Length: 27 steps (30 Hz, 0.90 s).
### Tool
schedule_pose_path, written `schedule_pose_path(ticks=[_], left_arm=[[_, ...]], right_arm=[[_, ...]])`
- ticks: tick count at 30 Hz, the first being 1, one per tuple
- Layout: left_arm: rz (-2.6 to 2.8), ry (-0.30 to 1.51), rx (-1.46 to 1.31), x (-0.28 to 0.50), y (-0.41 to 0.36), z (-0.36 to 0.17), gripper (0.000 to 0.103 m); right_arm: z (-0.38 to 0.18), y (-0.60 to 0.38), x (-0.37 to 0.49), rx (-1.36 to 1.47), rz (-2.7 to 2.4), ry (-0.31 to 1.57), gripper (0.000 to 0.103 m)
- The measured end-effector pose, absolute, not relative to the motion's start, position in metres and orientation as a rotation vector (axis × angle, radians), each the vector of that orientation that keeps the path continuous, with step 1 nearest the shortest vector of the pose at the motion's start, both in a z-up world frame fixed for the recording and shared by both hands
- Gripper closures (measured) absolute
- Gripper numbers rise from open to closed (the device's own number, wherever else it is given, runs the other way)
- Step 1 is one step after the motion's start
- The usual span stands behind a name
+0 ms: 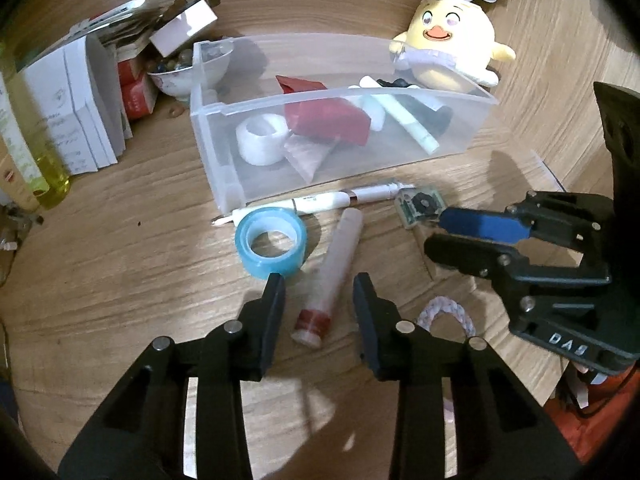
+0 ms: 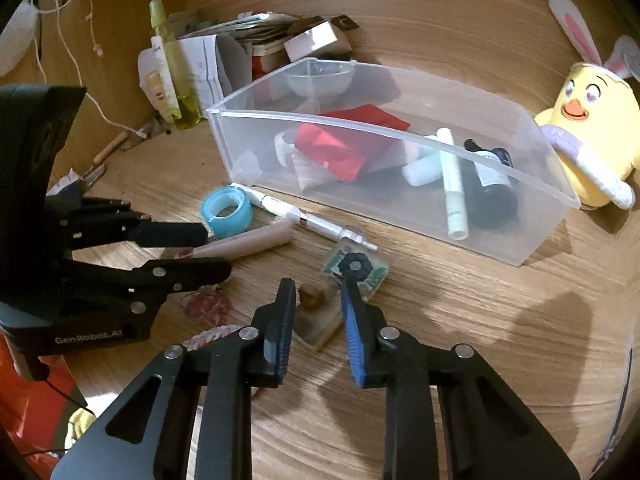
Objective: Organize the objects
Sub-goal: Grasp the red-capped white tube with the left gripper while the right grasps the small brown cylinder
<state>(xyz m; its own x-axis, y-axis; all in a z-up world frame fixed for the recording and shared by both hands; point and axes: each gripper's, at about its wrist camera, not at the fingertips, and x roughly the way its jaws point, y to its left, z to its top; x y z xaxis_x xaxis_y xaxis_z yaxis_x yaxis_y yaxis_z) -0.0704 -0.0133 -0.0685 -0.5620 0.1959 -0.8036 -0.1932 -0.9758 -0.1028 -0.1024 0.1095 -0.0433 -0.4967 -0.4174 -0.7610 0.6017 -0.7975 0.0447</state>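
Fingers of the left gripper stood narrowly apart, straddling the red-banded end of a pale tube that lay on the wooden table. A sliver of gap showed on each side, so the pads were not seen pressing it.

Far left, a yellow bottle and a stack of papers stood against the wall. A blue tape roll sat just beside the tube's upper half, and a white pen lay beyond both, along the front of the clear plastic bin. Inside the bin were a white tape roll, a red packet, a slim pale stick and a dark bottle.

Right of the tube, a braided loop lay on the table. Farther right, the right gripper was drawn nearly together around a small wooden stamp, its pads appearing to press the stamp's sides. Its blue-padded fingertip overlapped a green card with a black knob, lying near the pen's tip. A yellow plush chick leaned against the bin's far right end.
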Motion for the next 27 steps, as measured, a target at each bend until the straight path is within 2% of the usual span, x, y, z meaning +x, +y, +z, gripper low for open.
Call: schedule_pose_path(ticks=[2, 3, 5, 7, 9, 16, 27], left_arm=[[2.583, -0.002, -1.334, -0.074, -0.011, -0.069, 0.068], [2.582, 0.001, -1.331, -0.076, -0.010, -0.069, 0.069], [2.592, 0.040, -1.322, -0.077, -0.005, -0.070, 0.072], [2.579, 0.054, -1.315, -0.077, -0.001, -0.070, 0.086], [2.588, 0.073, -1.311, -0.077, 0.002, -0.070, 0.088], [2.599, 0.042, -1.307, -0.072, 0.000, -0.067, 0.088], [2.658, -0.014, -1.159, -0.060, -0.003, -0.029, 0.088]], right_arm=[[-0.044, 0.108, -0.103, 1.067, -2.289, 0.321, 0.086], [-0.044, 0.108, -0.103, 1.064, -2.294, 0.326, 0.090], [-0.045, 0.110, -0.103, 1.061, -2.295, 0.322, 0.091], [-0.045, 0.112, -0.102, 1.059, -2.296, 0.313, 0.091], [-0.044, 0.114, -0.101, 1.057, -2.297, 0.302, 0.091], [-0.032, 0.124, -0.101, 1.019, -2.320, 0.266, 0.091], [-0.005, 0.139, -0.100, 0.943, -2.383, 0.225, 0.091]])
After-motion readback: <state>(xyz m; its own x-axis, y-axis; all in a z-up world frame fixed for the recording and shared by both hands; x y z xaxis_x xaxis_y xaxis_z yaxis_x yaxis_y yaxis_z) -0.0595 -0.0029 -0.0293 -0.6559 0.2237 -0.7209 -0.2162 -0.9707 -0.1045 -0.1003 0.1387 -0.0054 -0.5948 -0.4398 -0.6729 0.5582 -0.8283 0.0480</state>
